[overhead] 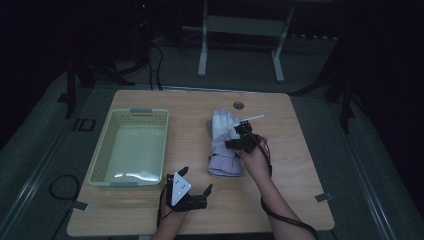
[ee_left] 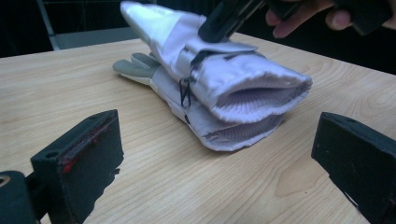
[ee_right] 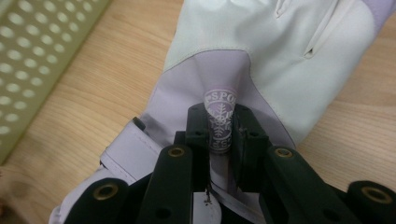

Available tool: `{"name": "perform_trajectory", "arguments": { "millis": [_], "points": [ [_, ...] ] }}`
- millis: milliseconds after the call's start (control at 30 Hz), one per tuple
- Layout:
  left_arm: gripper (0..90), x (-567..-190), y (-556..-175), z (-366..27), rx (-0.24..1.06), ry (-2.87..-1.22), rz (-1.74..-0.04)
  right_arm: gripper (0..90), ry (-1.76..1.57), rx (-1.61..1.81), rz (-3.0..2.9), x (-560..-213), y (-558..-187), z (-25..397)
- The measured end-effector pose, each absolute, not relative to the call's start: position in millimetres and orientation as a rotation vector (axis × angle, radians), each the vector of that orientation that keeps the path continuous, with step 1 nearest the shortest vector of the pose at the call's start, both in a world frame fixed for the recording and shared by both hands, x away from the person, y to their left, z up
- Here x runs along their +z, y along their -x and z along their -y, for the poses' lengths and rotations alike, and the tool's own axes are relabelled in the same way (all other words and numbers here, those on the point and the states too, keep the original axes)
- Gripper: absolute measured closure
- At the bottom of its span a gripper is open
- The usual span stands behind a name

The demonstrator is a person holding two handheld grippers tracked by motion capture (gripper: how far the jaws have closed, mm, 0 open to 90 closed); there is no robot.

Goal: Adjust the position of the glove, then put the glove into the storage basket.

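Your work surface is a wooden table (overhead: 280, 200). On its left half sits a pale green perforated basket (overhead: 112, 130), with nothing visible inside. To its right, near the table's centre, lies the pair of white and lilac gloves (overhead: 223, 142), stacked one on the other, cuffs toward you and fingers pointing away. A bare strip of tabletop separates the gloves from the basket. A small round grommet (overhead: 238, 105) is set in the table beyond the glove fingertips.

Your right gripper (ee_right: 220, 133) is over the top glove. Its jaws are nearly closed and pinch a raised fold of the lilac back panel bearing a round snowflake logo (ee_right: 219, 123).

Your left gripper (overhead: 192, 187) rests near the table's front edge, just right of the basket's near corner. Its jaws are spread wide and hold nothing; the glove cuffs lie ahead of them, apart.
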State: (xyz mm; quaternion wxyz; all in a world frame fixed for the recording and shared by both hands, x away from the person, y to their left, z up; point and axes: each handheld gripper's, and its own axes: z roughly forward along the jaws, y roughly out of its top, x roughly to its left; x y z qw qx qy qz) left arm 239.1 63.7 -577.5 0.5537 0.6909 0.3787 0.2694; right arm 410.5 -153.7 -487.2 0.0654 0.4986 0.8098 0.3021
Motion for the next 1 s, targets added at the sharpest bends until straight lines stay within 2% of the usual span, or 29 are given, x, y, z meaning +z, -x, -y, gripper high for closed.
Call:
{"name": "perform_trajectory", "arguments": {
  "millis": [300, 433, 600, 667, 700, 833, 900, 967, 1000],
  "points": [
    [2.3, -578, -239, -64, 0.633, -1.631, -0.893, 78.8, -1.474, 0.840, -2.476, -490, -415, 161],
    [2.3, -578, -239, -64, 0.631, -1.630, -0.896, 75.0, -1.482, 0.835, -2.479, -490, -417, 172],
    [2.3, -578, -240, -64, 0.626, -1.627, -0.899, 61.2, -1.432, 0.884, -2.488, -487, -415, 170],
    [2.4, -578, -240, -65, 0.605, -1.628, -0.891, 48.1, -1.411, 0.930, -2.480, -483, -414, 172],
    [2.4, -578, -240, -65, 0.602, -1.628, -0.891, 47.1, -1.401, 0.943, -2.479, -480, -413, 173],
    [2.4, -578, -241, -65, 0.596, -1.619, -0.903, 26.2, -1.350, 1.032, -2.480, -466, -408, 181],
    [2.4, -578, -241, -66, 0.594, -1.619, -0.907, 25.7, -1.344, 1.045, -2.489, -465, -407, 182],
    [2.3, -578, -241, -66, 0.596, -1.620, -0.915, 19.6, -1.294, 1.088, -2.489, -462, -404, 186],
    [2.3, -577, -241, -66, 0.598, -1.619, -0.920, 19.6, -1.294, 1.088, -2.489, -462, -404, 186]
  ]
}}
